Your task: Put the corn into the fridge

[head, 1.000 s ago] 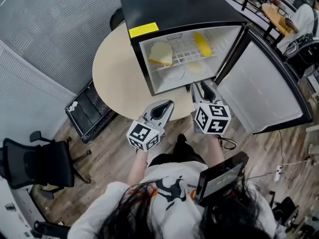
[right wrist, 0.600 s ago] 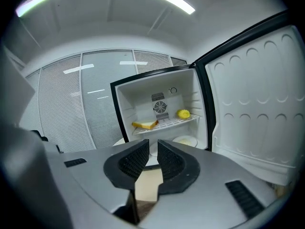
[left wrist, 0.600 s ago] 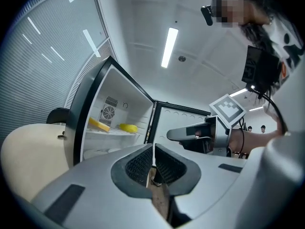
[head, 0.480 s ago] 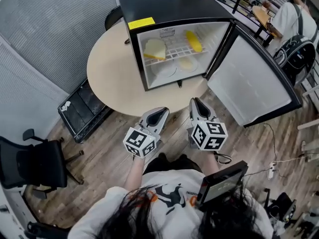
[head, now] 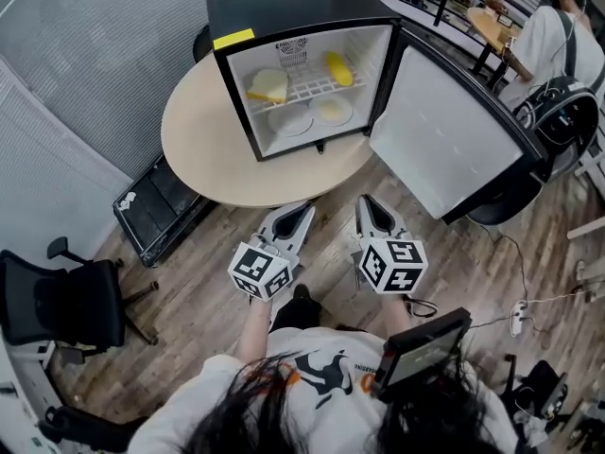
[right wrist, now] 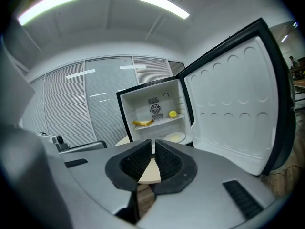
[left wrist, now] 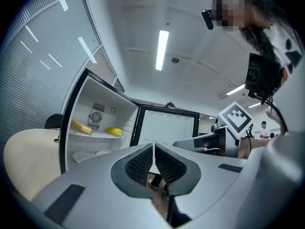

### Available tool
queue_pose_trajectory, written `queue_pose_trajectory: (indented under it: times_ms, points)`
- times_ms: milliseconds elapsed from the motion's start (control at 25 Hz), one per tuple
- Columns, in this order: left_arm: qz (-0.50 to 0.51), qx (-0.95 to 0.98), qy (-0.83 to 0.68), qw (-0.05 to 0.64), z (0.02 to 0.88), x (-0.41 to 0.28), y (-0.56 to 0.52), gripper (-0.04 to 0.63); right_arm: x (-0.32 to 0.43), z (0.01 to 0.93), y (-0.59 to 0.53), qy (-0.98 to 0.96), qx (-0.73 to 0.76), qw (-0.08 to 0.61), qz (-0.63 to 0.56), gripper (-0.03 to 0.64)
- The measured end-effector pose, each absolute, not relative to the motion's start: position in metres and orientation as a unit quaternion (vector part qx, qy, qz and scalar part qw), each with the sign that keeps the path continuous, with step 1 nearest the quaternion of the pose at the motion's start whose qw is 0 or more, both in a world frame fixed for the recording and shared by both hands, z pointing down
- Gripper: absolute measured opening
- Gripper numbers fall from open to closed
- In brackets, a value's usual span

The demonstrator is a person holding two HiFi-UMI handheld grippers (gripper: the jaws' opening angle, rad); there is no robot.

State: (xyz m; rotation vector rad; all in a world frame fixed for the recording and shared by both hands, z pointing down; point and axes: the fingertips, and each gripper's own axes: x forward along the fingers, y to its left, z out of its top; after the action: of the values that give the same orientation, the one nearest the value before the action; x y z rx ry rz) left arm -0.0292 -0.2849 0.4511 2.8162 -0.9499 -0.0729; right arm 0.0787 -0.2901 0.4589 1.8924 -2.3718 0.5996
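**Left gripper**: ribbed black pads pressed together, with nothing between them. **Right gripper**: jaws closing, only a thin slit left, empty.

Both are grey, wedge-shaped shells, each with a black-and-white marker cube at the rear. They are held side by side before the person, over the wood-plank floor, pointing towards the fridge. They are clear of the round beige table.

The black fridge stands on the table, its white moulded door swung wide. The corn, yellow and oblong, lies on the white wire shelf, right of a bread slice. Two pale plates sit beneath.
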Motion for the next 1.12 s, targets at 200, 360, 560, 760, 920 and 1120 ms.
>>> queue_pose_trajectory:
  times_ms: [200, 360, 560, 760, 920, 1120]
  points:
    - [-0.019, 0.939, -0.332, 0.086, 0.453, 0.001, -0.232, 0.012, 0.112, 0.470, -0.236, -0.771, 0.602, 0.025, 0.207, 0.035]
    - [-0.003, 0.935, -0.341, 0.094, 0.465, 0.019, -0.188, 0.012, 0.129, 0.479, -0.196, -0.776, 0.591, 0.026, 0.218, 0.035]
    - [0.017, 0.933, -0.347, 0.097, 0.472, 0.027, -0.150, 0.012, 0.135, 0.485, -0.164, -0.782, 0.580, 0.022, 0.228, 0.034]
    - [0.020, 0.930, -0.356, 0.093, 0.470, 0.023, -0.134, 0.012, 0.130, 0.484, -0.147, -0.790, 0.569, 0.020, 0.228, 0.034]
    - [0.015, 0.927, -0.364, 0.086, 0.462, 0.013, -0.130, 0.012, 0.122, 0.476, -0.138, -0.795, 0.564, 0.017, 0.221, 0.032]
    - [0.007, 0.929, -0.360, 0.082, 0.455, -0.005, -0.119, 0.012, 0.098, 0.474, -0.125, -0.798, 0.557, 0.010, 0.229, 0.031]
